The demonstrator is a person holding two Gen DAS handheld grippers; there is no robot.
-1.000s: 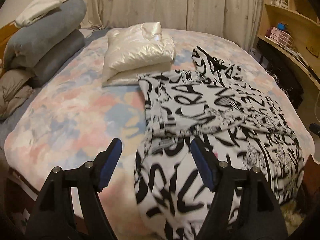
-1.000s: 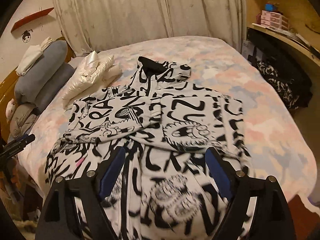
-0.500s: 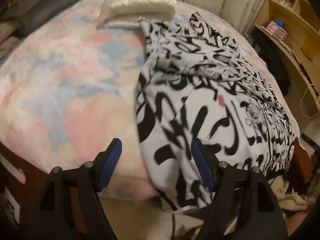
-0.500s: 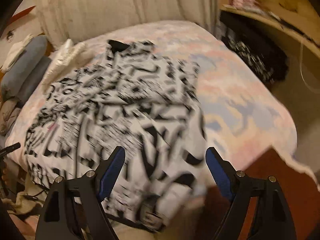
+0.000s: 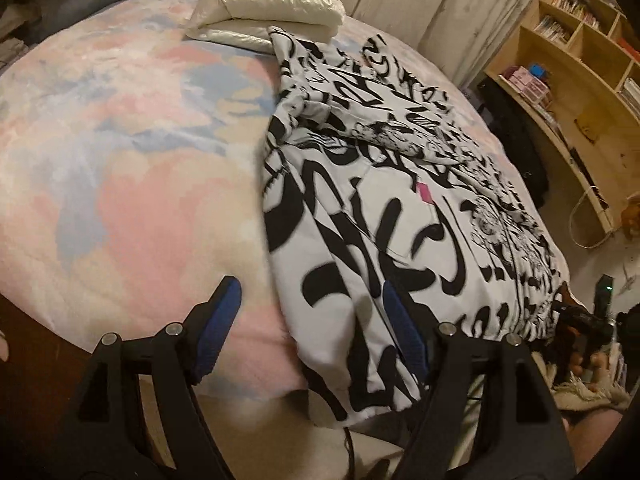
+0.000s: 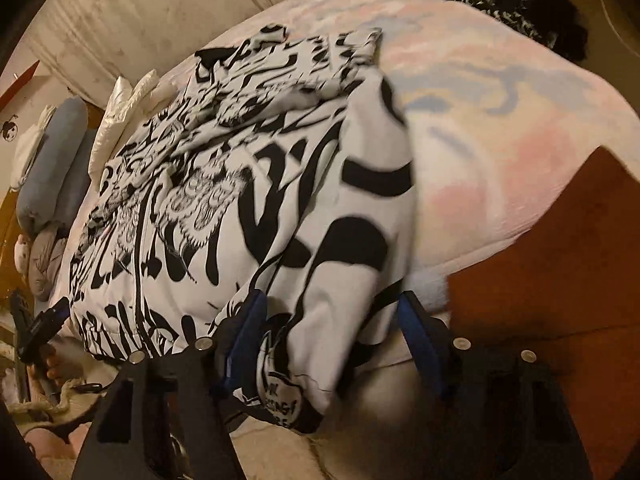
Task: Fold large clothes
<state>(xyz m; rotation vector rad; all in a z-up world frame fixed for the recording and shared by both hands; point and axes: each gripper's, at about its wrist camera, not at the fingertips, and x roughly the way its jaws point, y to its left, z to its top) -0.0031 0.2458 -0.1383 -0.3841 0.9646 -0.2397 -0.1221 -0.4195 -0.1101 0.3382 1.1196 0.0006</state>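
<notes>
Reaching for hem corners of black-and-white garment (image 5: 404, 216) on bed (image 5: 132, 184): left hand-held gripper (image 5: 312, 332) spread, right hand-held gripper (image 6: 332, 340) just closing around fabric, not yet pinching; next, grip and fold upward.

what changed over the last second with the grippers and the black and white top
Both grippers dropped toward the near hem of the black and white top. The right gripper has just been closing, with the hem corner between its jaws; the left gripper straddles the other corner, open. The top and the folded white jacket stayed put.
</notes>
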